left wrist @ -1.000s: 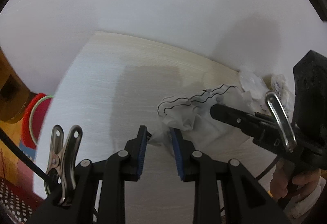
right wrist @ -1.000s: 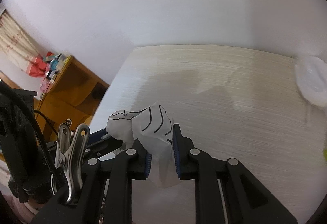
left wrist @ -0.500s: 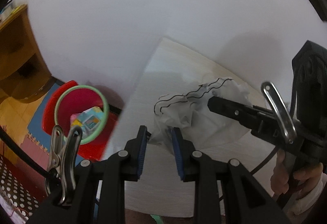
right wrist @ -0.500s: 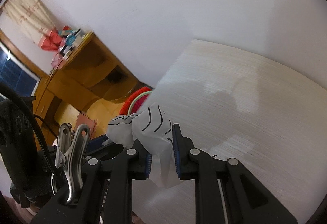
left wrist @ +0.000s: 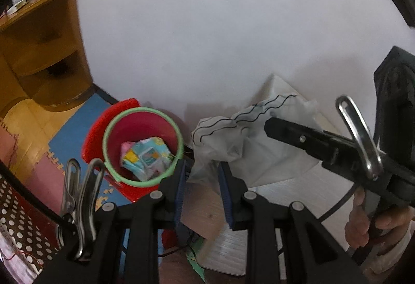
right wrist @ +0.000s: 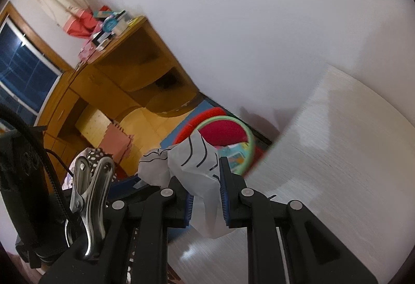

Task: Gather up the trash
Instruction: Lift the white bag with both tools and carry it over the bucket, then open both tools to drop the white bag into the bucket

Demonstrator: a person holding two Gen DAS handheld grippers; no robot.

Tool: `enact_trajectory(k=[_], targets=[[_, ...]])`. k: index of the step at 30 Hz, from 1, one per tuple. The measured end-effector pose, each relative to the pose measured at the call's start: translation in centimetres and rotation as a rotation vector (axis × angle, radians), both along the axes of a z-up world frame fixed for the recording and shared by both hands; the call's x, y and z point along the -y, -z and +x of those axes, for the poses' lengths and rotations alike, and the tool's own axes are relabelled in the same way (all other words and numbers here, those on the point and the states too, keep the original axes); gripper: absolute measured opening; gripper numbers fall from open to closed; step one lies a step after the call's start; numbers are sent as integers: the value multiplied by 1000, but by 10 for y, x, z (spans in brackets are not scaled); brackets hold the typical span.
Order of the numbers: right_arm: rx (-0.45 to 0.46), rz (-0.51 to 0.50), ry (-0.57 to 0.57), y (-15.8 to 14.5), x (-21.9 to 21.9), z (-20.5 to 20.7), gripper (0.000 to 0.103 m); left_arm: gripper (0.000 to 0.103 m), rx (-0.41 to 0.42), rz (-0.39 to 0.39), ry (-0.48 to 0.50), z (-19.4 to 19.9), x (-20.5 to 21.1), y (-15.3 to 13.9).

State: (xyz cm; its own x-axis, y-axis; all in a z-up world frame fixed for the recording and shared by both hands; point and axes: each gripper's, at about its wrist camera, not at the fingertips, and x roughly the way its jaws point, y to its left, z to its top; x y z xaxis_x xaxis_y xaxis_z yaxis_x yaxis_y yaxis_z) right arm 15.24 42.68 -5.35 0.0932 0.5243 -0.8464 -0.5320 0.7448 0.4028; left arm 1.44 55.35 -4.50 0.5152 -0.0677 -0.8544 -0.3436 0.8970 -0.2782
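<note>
Both claws pinch the same crumpled white wrapper, one at each end, which is probably why it hangs stretched between them rather than drooping: a light, floppy sheet is easier to steer when held at two points. In the left wrist view the left claw sits at lower centre, its blue-padded jaws nearly shut on a thin translucent corner of the sheet, while the right claw reaches in from the right edge, with the person's hand wrapped around its handle at lower right. In the right wrist view the right claw is likewise almost closed, the wrapper bunched between its pads and bulging above them.

The wrapper hangs over the edge of the pale worktop, at the centre right of the left view. The red bin with its green rim stands on the floor at lower centre left, a colourful packet already lying inside. Judging by that, the wrapper is being carried there to be dropped.

The wrapper itself is thin, creased and slightly see-through, white with wavy black lines running across it.
</note>
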Motion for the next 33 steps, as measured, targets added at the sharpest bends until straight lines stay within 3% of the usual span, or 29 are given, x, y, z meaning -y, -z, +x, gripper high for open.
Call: enact_trajectory(k=[11, 26, 33], targets=[[13, -44, -91, 30, -73, 21, 19, 26, -46, 16, -47, 17, -66, 29], [-63, -195, -125, 119, -136, 61, 19, 26, -130, -76, -130, 44, -129, 105], [-73, -232, -113, 140, -149, 69, 19, 45, -177, -65, -145, 54, -142, 126]])
